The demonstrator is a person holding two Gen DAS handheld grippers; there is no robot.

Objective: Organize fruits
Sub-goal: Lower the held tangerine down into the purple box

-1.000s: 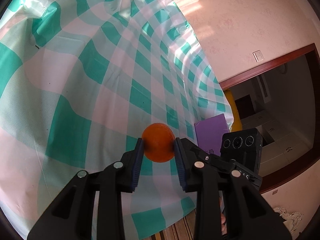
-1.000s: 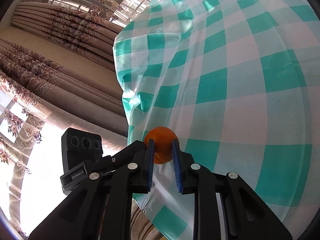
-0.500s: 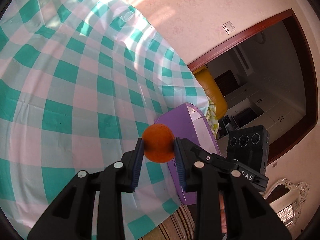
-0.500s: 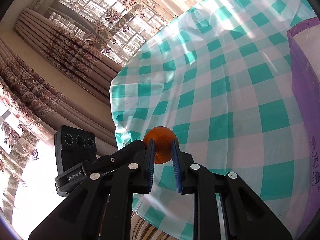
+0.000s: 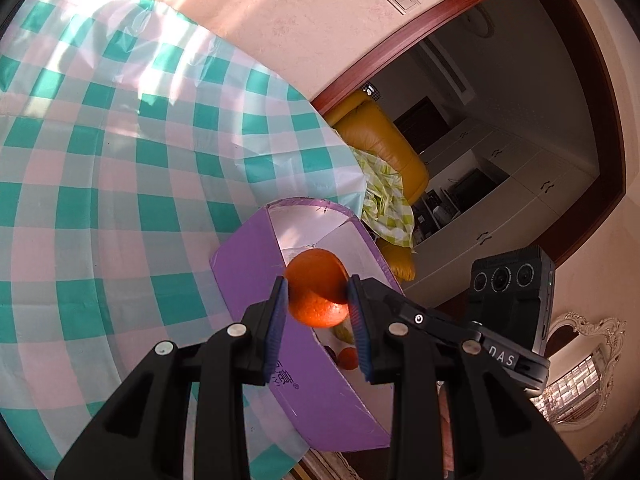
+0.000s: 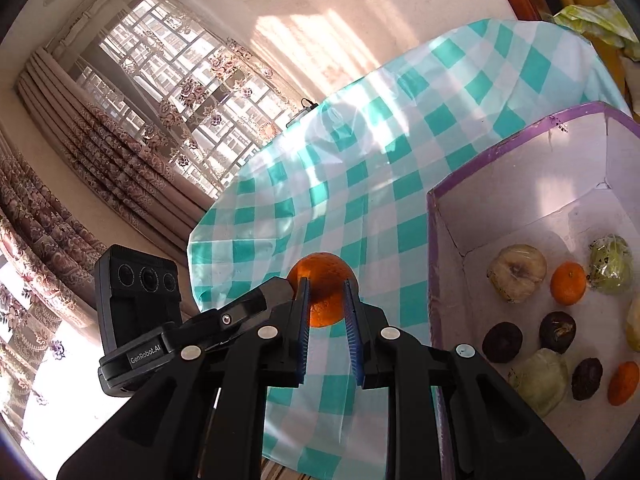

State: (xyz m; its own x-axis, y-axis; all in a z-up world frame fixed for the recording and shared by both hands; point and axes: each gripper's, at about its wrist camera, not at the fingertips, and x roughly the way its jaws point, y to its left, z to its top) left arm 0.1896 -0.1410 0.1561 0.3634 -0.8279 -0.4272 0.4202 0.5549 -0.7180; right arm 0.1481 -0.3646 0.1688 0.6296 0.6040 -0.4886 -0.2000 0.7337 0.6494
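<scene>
My left gripper (image 5: 317,296) is shut on an orange (image 5: 316,280) and holds it above the near wall of a purple box (image 5: 256,276). My right gripper (image 6: 325,300) is shut on another orange (image 6: 323,280), held over the checked tablecloth (image 6: 352,184) just left of the purple box (image 6: 434,272). In the right wrist view the box holds several fruits: a small orange (image 6: 568,283), a pale round fruit (image 6: 516,278), dark round fruits (image 6: 502,342) and greenish ones (image 6: 540,376).
The table wears a green-and-white checked cloth (image 5: 100,200). A yellow seat (image 5: 380,148) with a green cloth stands beyond the table by a doorway. Curtains and a window (image 6: 180,72) lie on the other side.
Both grippers have swung toward the purple box, each still holding its orange. The left orange now hangs over the box; the box's inside and its fruits have come into the right view.
</scene>
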